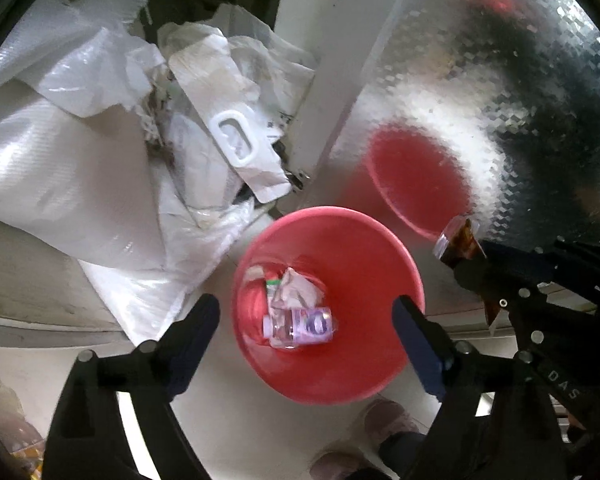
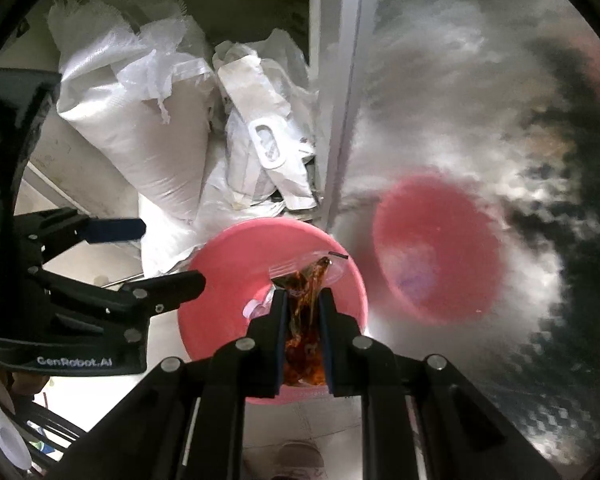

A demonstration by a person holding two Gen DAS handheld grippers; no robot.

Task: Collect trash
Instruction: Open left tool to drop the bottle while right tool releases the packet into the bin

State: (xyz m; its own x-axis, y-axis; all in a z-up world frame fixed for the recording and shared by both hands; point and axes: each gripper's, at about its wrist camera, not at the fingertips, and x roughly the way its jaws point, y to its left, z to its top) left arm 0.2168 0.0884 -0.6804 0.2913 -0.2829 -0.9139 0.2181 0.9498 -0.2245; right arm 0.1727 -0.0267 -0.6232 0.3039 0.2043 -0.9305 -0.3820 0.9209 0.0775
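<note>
Step in hand: dropping collected trash into the pink bin. The left gripper hangs over the bin mouth with its jaws wide apart and nothing between them; a crushed clear bottle with a purple label and a crumpled wrapper lie at the bottom of the bin, straight below the gap, so that side's load looks delivered. The right gripper is clamped tight on a clear plastic wrapper stained brown-orange; the wrapper's loose end sticks out past the fingertips and hangs over the bin's interior, near the rim on the shiny panel's side. From the left wrist view the same wrapper sits just outside the bin rim toward that panel, so its exact place over the opening is hard to settle; the right wrist view puts it inside the rim line. Next move, as a judgement: right jaws need to part while the wrapper is over the opening, maybe nudged a bit toward the bin centre first, since thin sticky film can cling to a pad or drift onto the floor. The left should lift clear so the two tools don't collide. The bin stands on a pale floor against a reflective metal panel that mirrors it; white woven sacks and crumpled bags are piled just behind, touching or nearly touching the bin's far rim.
</note>
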